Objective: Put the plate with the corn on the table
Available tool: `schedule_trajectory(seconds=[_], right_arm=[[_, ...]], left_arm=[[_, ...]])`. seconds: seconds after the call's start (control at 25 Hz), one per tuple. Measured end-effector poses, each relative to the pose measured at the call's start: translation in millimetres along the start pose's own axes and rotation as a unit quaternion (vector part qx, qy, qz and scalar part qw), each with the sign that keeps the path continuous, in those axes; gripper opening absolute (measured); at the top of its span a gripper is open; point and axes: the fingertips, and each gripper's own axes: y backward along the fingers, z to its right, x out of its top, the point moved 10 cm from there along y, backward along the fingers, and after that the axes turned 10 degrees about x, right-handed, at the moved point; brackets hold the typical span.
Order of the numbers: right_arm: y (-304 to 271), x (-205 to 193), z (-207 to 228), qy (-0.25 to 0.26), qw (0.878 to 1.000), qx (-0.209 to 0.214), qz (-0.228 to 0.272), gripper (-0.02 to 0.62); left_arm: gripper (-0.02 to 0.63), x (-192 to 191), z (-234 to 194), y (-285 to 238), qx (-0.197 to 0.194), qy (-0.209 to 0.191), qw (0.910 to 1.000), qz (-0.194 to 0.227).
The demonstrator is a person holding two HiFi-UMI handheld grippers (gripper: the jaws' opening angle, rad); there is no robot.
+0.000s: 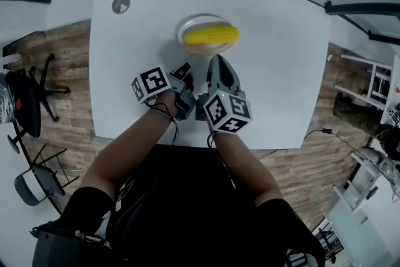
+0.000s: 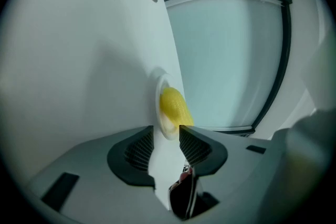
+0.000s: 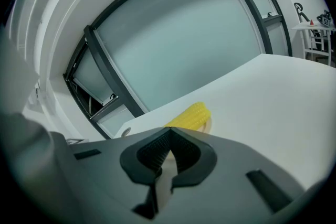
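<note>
Plate (image 1: 203, 17) with corn (image 1: 210, 35) rests flat on bench (image 1: 281, 72). Left gripper (image 2: 167, 139): fingers apart, rim at their tips, unpressed, so placement looks complete. Right gripper (image 3: 168, 136): fingers together, empty.

head: overhead, steeply down | gripper views: low, close | shared: corn (image 1: 210, 35)

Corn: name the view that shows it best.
Head view: the whole corn shows from above on its plate. The left gripper view shows it small and foreshortened; the right gripper view shows only its upper part.
</note>
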Motion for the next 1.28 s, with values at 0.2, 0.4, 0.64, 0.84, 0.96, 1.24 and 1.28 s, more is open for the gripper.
schedule_trajectory(seconds=[0.2,0.4,0.64,0.84,0.96,1.24,1.28], right_arm=[[7,5,-9,0.01,1.0,0.012,0.006,0.002],[22,20,-21,0.035,0.998,0.035,0.026,0.002],[48,41,-43,0.096,0.992,0.07,0.049,0.002],[75,57,-59,0.163,0.979,0.099,0.071,0.002],[91,62,-64,0.178,0.974,0.113,0.077,0.002],[129,67,-61,0.201,0.965,0.146,0.082,0.002],[133,67,-59,0.208,0.963,0.15,0.083,0.002]], left_arm=[[0.113,0,21,17,-0.022,-0.073,0.9961,0.044],[0.003,1,54,37,-0.043,-0.18,0.977,0.106],[0.003,-19,101,72,-0.055,-0.341,0.9218,0.176],[0.003,-41,126,99,-0.045,-0.443,0.8635,0.237],[0.003,-59,134,115,-0.035,-0.471,0.8438,0.255],[0.003,-108,155,133,-0.027,-0.535,0.7876,0.304],[0.003,-113,156,132,-0.027,-0.539,0.7827,0.31]])
